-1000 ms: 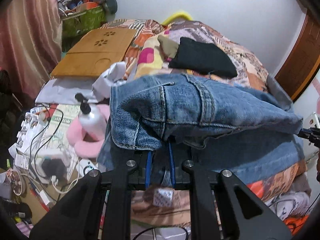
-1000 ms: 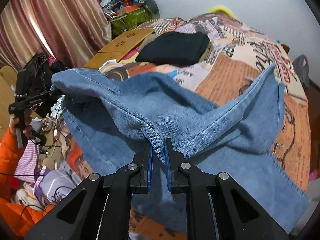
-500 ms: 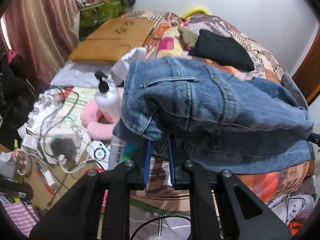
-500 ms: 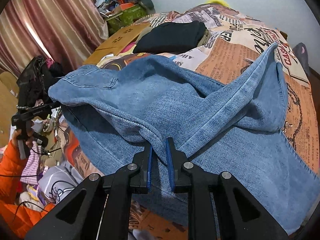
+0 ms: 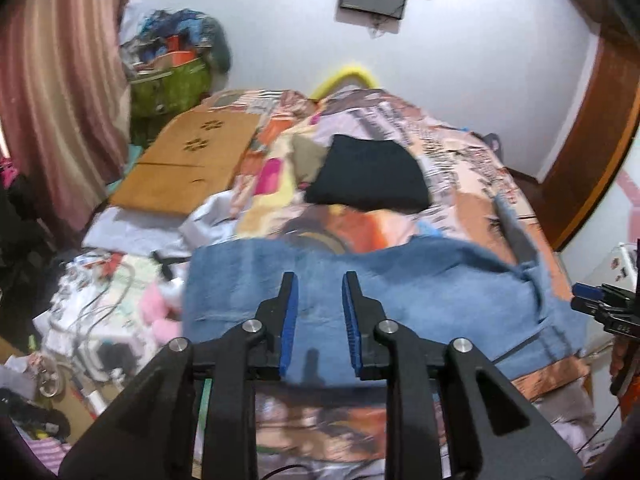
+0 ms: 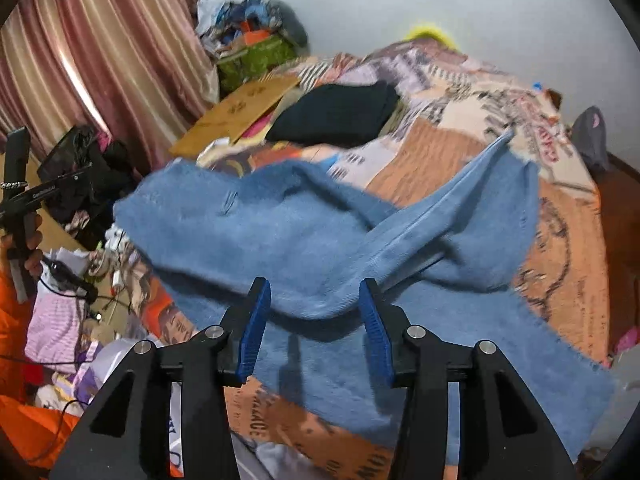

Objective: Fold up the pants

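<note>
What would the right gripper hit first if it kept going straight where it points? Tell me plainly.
Most likely the jeans. The right gripper, jaws just opened and empty, points down at the folded denim on the bed. Nothing else shows between them, though the blur leaves depth uncertain.

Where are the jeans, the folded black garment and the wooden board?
jeans (image 6: 280,240), right wrist view, folded-over upper layer.
folded black garment (image 5: 370,176), left wrist view, top face.
wooden board (image 5: 188,168), left wrist view, flat top.

Blue denim pants (image 6: 304,240) folded over, rumpled, lying across patterned bedspread (image 6: 452,148)
</note>
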Motion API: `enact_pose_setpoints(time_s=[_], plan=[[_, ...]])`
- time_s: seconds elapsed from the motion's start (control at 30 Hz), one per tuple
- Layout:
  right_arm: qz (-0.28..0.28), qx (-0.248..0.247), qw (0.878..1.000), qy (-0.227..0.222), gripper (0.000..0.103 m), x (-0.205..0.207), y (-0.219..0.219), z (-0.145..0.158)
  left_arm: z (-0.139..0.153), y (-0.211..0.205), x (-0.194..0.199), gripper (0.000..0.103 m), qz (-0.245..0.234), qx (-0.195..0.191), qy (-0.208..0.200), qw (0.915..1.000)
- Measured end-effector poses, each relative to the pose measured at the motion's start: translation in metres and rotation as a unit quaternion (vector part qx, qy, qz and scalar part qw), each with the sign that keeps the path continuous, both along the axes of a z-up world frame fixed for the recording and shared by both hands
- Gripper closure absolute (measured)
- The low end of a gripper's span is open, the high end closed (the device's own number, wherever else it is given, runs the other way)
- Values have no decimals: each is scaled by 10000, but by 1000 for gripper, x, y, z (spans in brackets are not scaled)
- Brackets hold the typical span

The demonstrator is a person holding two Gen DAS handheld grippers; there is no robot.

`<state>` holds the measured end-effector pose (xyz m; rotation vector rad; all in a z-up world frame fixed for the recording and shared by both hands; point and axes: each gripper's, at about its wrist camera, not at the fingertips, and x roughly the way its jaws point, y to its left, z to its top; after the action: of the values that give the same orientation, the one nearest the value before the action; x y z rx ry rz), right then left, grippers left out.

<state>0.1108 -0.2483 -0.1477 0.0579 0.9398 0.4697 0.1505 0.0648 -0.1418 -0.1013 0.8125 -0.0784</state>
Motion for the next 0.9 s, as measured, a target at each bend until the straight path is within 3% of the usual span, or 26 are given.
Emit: enact_pose_setpoints(time_s=[0.37, 0.47, 0.7, 0.9], plan=[[-727, -436, 9959, -314, 56, 56, -59, 16, -26, -100, 77, 77, -526, 93, 290, 9982], [-880, -393, 9949, -303, 50, 81, -72, 12, -41, -121, 99, 77, -582, 147, 429, 9973], [-1019, -410, 9939, -65, 50, 144, -79, -19, -70, -160, 141, 77, -777, 368, 607, 9945], [-1077, -536, 9924, 256, 50, 186, -73, -54, -94, -181, 165, 57, -923, 379, 795, 9918]])
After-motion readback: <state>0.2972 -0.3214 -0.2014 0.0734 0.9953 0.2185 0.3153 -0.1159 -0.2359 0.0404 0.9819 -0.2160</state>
